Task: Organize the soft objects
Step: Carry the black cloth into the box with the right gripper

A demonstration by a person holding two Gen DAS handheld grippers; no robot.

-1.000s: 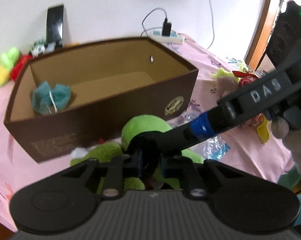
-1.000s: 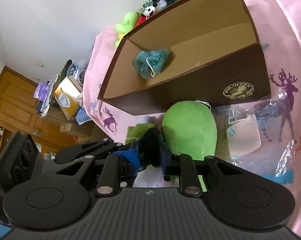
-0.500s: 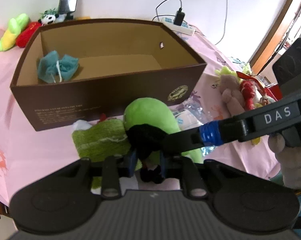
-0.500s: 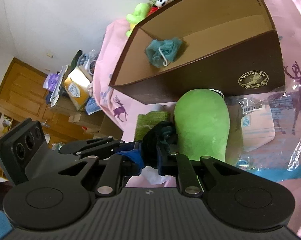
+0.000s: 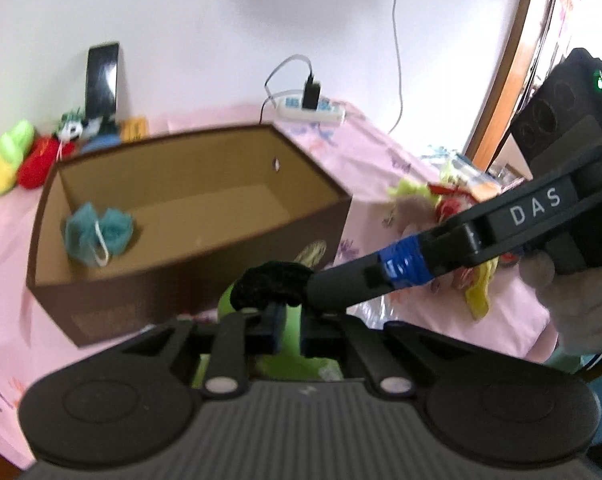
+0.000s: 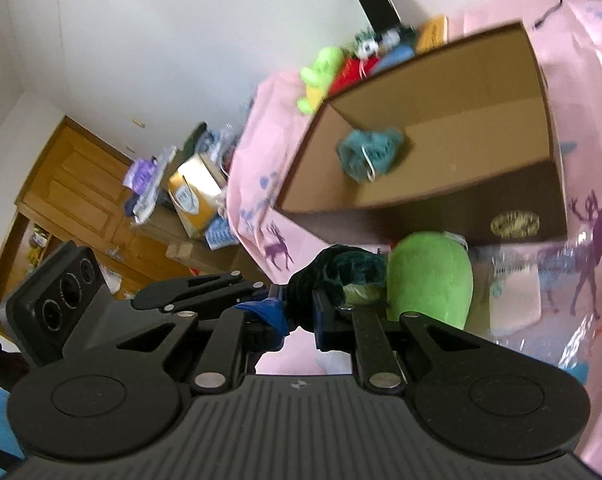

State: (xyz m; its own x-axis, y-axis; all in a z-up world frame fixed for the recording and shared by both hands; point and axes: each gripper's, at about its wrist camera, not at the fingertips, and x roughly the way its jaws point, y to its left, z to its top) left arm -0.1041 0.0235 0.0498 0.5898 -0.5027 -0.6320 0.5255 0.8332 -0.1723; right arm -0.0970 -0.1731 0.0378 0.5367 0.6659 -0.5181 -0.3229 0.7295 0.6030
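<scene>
A green plush toy [image 6: 429, 276] with a black fuzzy part [image 6: 333, 276] hangs just in front of the brown cardboard box [image 6: 421, 216]. My right gripper [image 6: 301, 314] is shut on that black part, and my left gripper [image 6: 205, 292] reaches in from the left onto the same spot. In the left wrist view my left gripper [image 5: 289, 318] is shut on the black fuzzy part [image 5: 269, 284], green plush showing below it, while the right gripper's finger [image 5: 353, 280] comes in from the right. A teal bath pouf [image 5: 97, 236] lies inside the box [image 5: 189, 284], at its left end.
A pink deer-print cloth [image 5: 5, 264] covers the table. Green and red plush toys [image 5: 9, 160] and a phone [image 5: 103, 76] stand behind the box, a power strip [image 5: 313, 108] at the back. More plush toys [image 5: 441, 200] lie right; a plastic bag [image 6: 513, 300] lies beside the toy.
Both grippers have risen together with the black part clamped, lifting the green toy off the cloth. The box now sits lower and farther off in both views.
</scene>
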